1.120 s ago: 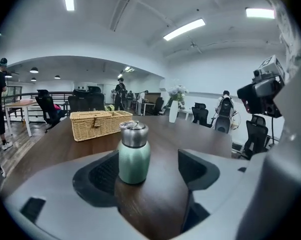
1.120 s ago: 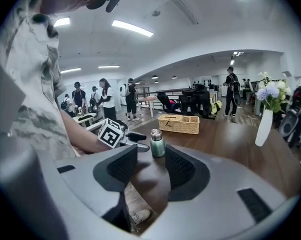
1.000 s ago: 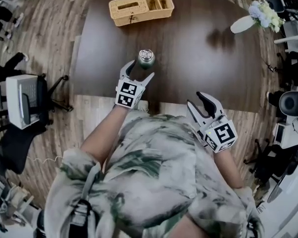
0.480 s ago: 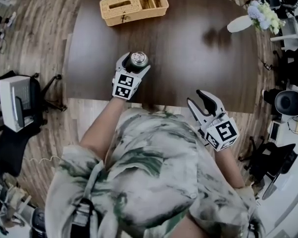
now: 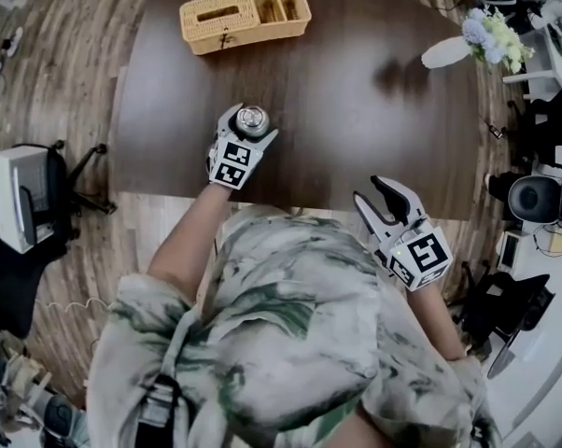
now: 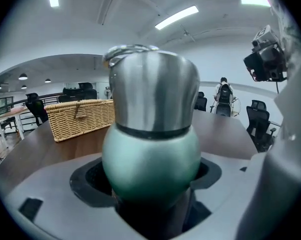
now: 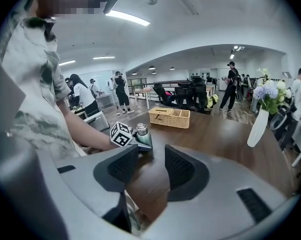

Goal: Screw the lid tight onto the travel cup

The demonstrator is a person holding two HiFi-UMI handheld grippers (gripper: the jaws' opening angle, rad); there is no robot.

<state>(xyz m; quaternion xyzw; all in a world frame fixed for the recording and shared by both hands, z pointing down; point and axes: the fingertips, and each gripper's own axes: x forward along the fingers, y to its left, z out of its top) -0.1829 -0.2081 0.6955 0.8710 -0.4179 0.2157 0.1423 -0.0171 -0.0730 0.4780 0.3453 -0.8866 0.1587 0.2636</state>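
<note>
The travel cup (image 5: pixel 251 118) stands near the front of the dark wooden table (image 5: pixel 356 110), seen from above. It has a green body (image 6: pixel 150 154) and a steel lid (image 6: pixel 153 89) sitting on top. My left gripper (image 5: pixel 251 126) is open, its jaws wide on either side of the green body. In the right gripper view the cup (image 7: pixel 142 134) shows small, beside the left gripper's marker cube (image 7: pixel 121 134). My right gripper (image 5: pixel 371 192) hangs at the table's near edge, well to the right of the cup. Its jaws are apart with nothing between them (image 7: pixel 151 166).
A wicker basket (image 5: pixel 244 17) sits at the far side of the table. A white vase of flowers (image 5: pixel 468 43) stands at the far right. Office chairs (image 5: pixel 24 203) and people stand around the room.
The left gripper's marker cube now sits closer to the cup's top, and the cup shows from above instead of from its side. The right gripper has barely moved.
</note>
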